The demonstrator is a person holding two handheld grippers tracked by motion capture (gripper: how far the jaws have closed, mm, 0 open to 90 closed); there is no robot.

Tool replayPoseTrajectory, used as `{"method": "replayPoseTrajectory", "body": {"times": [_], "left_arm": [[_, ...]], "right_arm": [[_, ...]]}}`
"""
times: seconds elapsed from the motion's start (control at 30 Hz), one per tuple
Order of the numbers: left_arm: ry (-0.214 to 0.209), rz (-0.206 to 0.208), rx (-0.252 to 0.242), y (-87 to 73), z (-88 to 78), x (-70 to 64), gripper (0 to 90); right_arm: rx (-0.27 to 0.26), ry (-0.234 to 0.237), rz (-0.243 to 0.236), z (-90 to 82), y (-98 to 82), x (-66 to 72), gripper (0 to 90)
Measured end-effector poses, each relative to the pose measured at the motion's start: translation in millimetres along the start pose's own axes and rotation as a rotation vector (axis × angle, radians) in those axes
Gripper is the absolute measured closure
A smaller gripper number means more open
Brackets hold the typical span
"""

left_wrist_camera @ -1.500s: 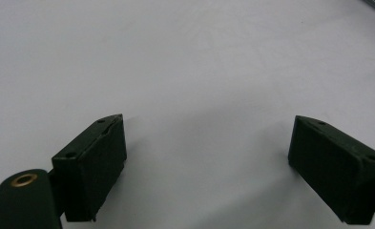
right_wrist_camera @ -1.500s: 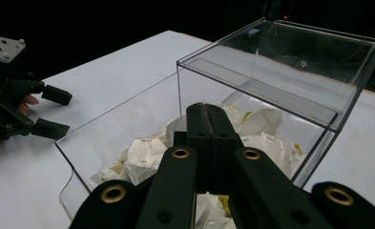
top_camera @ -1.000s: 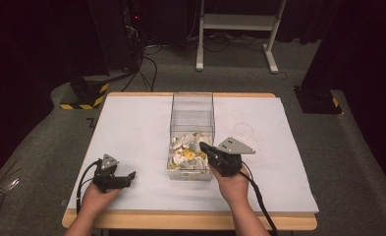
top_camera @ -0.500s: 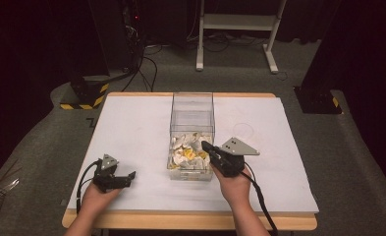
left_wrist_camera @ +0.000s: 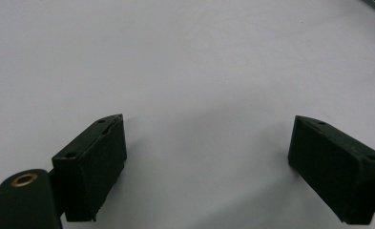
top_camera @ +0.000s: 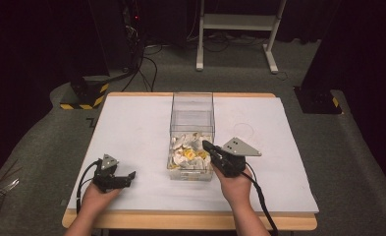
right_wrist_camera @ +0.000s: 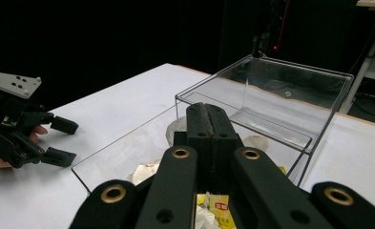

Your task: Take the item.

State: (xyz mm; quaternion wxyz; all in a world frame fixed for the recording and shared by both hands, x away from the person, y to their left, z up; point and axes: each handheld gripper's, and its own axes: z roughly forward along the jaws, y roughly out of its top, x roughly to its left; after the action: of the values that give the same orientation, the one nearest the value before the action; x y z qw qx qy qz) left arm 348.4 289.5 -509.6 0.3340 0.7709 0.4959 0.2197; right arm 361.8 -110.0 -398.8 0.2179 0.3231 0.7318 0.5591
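A clear plastic box [top_camera: 192,105] stands upright in the middle of the white-covered table [top_camera: 131,128]. Its near half holds crumpled white wrappers and yellow packets [top_camera: 188,153]. My right gripper [top_camera: 205,144] is shut at the box's near right rim, pointing in over the contents. In the right gripper view its jaws [right_wrist_camera: 209,112] are pressed together with nothing visible between them, above a yellow packet [right_wrist_camera: 218,205] and the box [right_wrist_camera: 290,76]. My left gripper [top_camera: 128,179] rests low at the table's near left, open. In the left gripper view its jaws [left_wrist_camera: 206,143] stand wide apart over bare white surface.
The far half of the box is bare inside. The left gripper [right_wrist_camera: 68,140], held by a hand, shows at the left of the right gripper view. A faint ring mark [top_camera: 249,130] lies right of the box. Cables and a white stand [top_camera: 237,29] sit on the floor behind.
The right gripper has shifted very slightly to the right at the box rim. The left gripper has not moved.
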Motion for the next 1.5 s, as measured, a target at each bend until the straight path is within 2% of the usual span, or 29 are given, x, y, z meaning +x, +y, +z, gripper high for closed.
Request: {"method": "replayPoseTrajectory", "body": {"times": [0.87, 1.27, 1.5], "left_arm": [[0.000, -0.001, 0.000, 0.0, 0.0, 0.0, 13.0], [-0.001, 0.001, 0.000, 0.1, 0.1, 0.2, 13.0], [-0.002, 0.000, 0.001, 0.0, 0.0, 0.1, 13.0]], "right_arm": [[-0.044, -0.010, -0.008, -11.3, 8.2, 0.0, 90.0], [-0.073, -0.051, 0.002, -24.6, 12.9, -10.0, 90.0], [-0.092, -0.104, 0.018, -34.2, 13.9, -20.9, 90.0]]}}
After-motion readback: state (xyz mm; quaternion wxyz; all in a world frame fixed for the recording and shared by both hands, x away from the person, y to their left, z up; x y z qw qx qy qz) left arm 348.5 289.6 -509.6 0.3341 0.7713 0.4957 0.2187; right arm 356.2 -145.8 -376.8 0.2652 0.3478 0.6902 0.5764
